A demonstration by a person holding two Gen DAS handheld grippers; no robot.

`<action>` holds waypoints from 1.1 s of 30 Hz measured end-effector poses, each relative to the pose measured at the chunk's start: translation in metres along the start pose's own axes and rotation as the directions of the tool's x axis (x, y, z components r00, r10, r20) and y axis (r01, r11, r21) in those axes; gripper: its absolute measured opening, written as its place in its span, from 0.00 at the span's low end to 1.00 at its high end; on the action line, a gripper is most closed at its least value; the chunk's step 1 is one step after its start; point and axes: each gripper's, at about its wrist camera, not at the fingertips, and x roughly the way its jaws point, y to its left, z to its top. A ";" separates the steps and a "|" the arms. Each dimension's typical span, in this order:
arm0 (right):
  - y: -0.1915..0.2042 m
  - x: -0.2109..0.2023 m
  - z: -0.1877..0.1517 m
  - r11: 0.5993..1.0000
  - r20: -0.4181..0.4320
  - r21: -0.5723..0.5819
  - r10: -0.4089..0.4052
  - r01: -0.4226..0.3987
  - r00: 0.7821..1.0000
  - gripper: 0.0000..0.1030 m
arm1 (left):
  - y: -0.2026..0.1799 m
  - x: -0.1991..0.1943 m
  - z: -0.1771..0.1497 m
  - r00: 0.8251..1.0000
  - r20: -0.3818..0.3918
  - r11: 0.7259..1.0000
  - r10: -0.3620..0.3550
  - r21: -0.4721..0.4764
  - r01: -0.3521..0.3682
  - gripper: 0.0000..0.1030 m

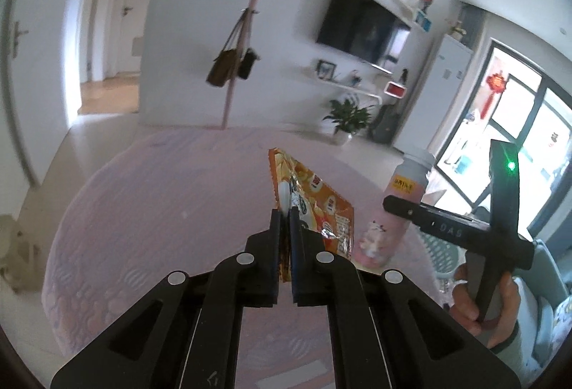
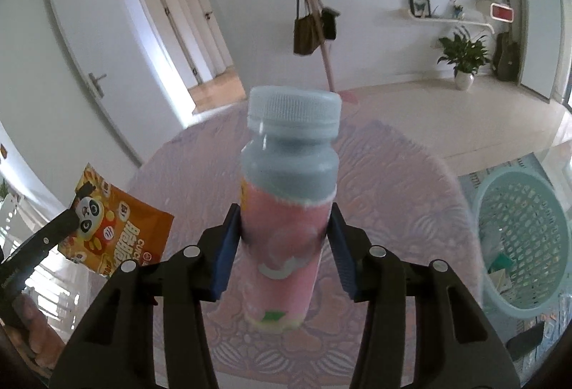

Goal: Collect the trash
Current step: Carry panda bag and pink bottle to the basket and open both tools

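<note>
We saw the left gripper [image 1: 285,210] pinched tight on an orange snack bag [image 1: 314,207], its blue pads nearly meeting with the foil edge caught between them. The bag hung lifted above the pink tablecloth [image 1: 161,210] of the round table, and in the right wrist view the same bag [image 2: 121,232] showed at far left with a panda printed on it. Further right, we found the right gripper [image 2: 284,232] closed part-way around a pink bottle [image 2: 286,228], one pad pressed on each side of its label. The bottle stood upright with its grey cap on, over the cloth. At far right a pale green basket [image 2: 557,285] sat on the floor beside the table, with a few scraps inside
</note>
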 end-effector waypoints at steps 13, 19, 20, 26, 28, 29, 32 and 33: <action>-0.088 -0.065 0.012 0.989 0.135 0.131 -0.088 0.070 0.987 0.43 | -0.100 0.047 0.024 0.993 0.001 0.983 -0.120 0.142 0.118 0.03; -0.148 -0.092 0.009 0.960 0.159 0.236 -0.192 0.151 0.968 0.43 | -0.154 0.083 0.025 0.982 -0.039 0.960 -0.186 0.207 0.190 0.03; -0.159 -0.096 0.007 0.953 0.160 0.255 -0.206 0.162 0.965 0.43 | -0.163 0.089 0.024 0.979 -0.047 0.955 -0.197 0.216 0.203 0.03; -0.220 -0.113 -0.009 0.901 0.129 0.347 -0.322 0.261 0.938 0.43 | -0.211 0.133 0.017 0.960 -0.113 0.928 -0.257 0.250 0.278 0.03; -0.232 -0.116 -0.014 0.883 0.121 0.352 -0.372 0.310 0.921 0.43 | -0.223 0.147 0.014 0.954 -0.135 0.920 -0.266 0.261 0.293 0.03; -0.236 -0.117 -0.017 0.876 0.117 0.352 -0.391 0.330 0.913 0.43 | -0.230 0.155 0.010 0.952 -0.145 0.916 -0.269 0.268 0.300 0.03; -0.253 -0.112 -0.026 0.837 0.086 0.351 -0.475 0.420 0.876 0.43 | -0.247 0.175 0.003 0.948 -0.167 0.906 -0.270 0.288 0.309 0.03; -0.260 -0.108 -0.029 0.827 0.070 0.356 -0.488 0.435 0.870 0.43 | -0.250 0.181 0.003 0.948 -0.170 0.904 -0.268 0.295 0.309 0.03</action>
